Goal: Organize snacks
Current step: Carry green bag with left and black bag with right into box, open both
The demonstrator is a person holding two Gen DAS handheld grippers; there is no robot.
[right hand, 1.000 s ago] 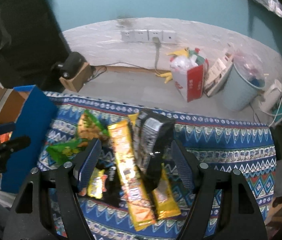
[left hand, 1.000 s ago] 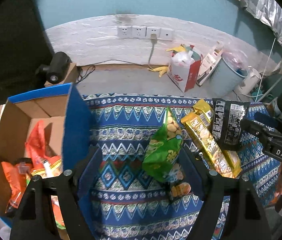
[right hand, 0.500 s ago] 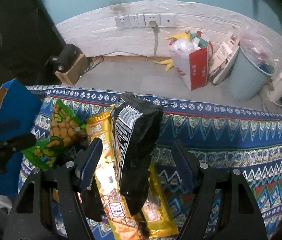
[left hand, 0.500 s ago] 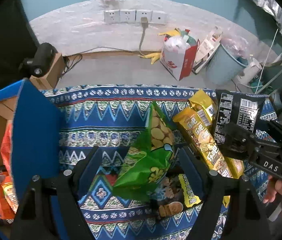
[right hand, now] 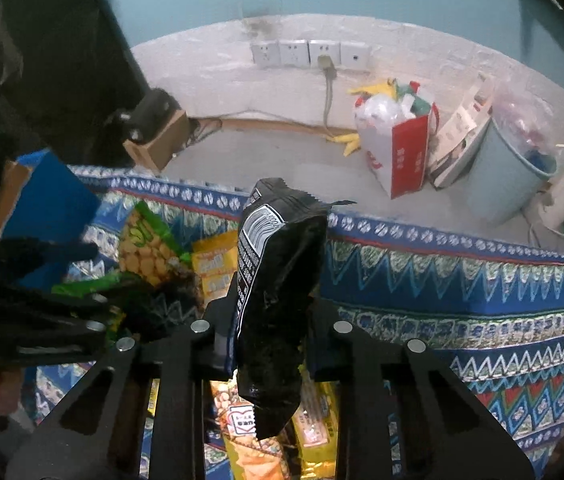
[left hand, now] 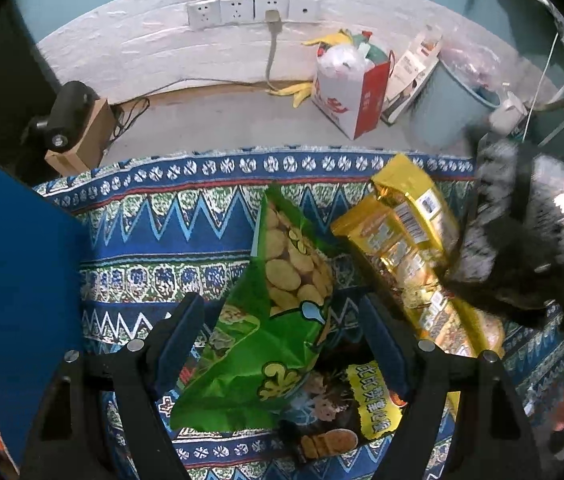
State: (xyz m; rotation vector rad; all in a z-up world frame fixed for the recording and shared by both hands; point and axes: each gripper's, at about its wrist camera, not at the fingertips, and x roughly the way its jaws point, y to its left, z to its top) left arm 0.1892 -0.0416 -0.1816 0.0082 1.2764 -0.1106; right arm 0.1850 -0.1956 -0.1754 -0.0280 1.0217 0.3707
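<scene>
My left gripper [left hand: 282, 336] is open, its fingers on either side of a green snack bag [left hand: 270, 320] that lies on the patterned cloth [left hand: 162, 240]. A dark cookie pack [left hand: 333, 408] lies under the green bag. Gold snack packs [left hand: 401, 252] lie to its right. My right gripper [right hand: 270, 332] is shut on a black snack bag [right hand: 278, 280] and holds it upright above the gold packs [right hand: 218, 264]. That black bag shows blurred at the right of the left wrist view [left hand: 521, 220]. The left gripper also shows in the right wrist view [right hand: 34, 300].
An open cardboard box with a blue flap [left hand: 14, 280] stands at the left and holds orange packs. Beyond the cloth's far edge are the floor, a red-and-white bag [left hand: 349, 92], a blue bin [left hand: 449, 108] and wall sockets [left hand: 250, 10].
My left gripper has moved forward so the green bag lies between its open fingers. My right gripper has closed on the black bag and lifted it.
</scene>
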